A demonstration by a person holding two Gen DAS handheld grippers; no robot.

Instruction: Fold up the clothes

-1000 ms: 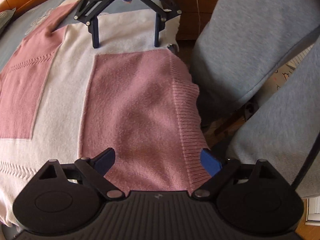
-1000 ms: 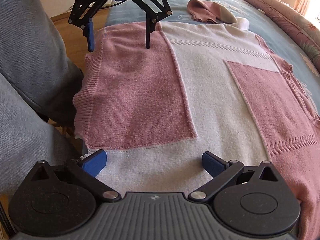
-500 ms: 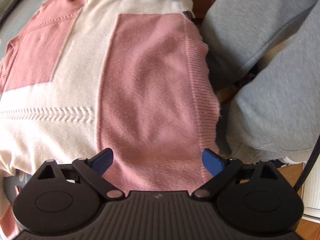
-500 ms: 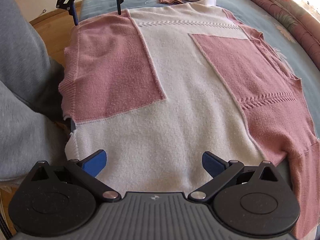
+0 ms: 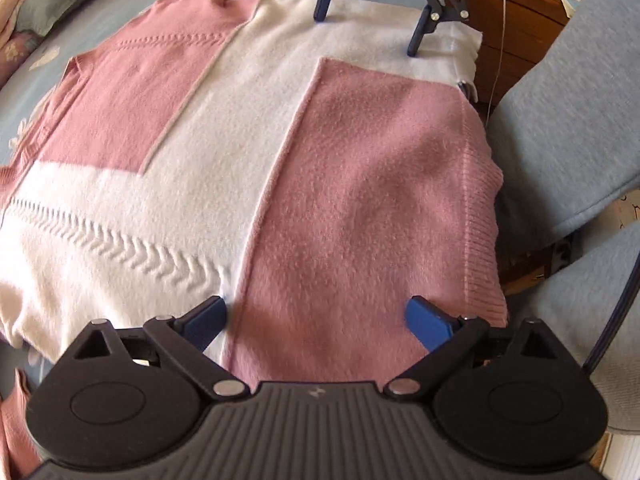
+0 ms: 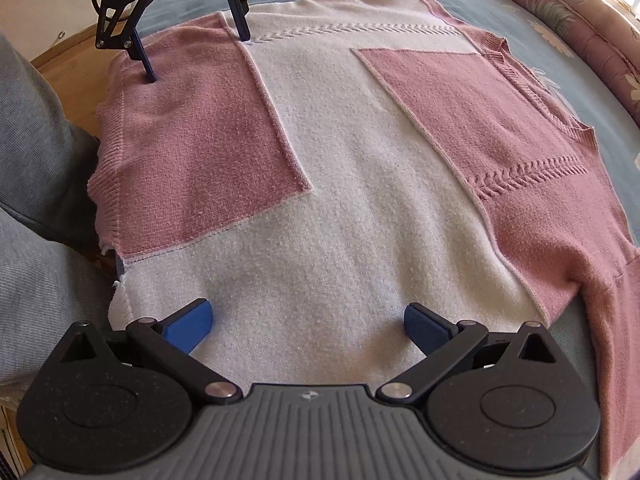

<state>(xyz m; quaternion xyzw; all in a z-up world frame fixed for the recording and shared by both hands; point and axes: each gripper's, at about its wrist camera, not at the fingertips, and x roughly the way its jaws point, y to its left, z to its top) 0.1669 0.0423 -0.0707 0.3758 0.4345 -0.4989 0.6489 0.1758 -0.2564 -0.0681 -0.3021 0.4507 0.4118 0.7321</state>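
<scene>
The left claw [image 5: 316, 318] is being held over the pink panel of the sweater [image 5: 224, 152], its jaws opening wide, nothing gripped. The right claw [image 6: 306, 322] is being held spread (empty too) over the white hem. The sweater is lying flat on the bed [image 6: 568, 52].
</scene>
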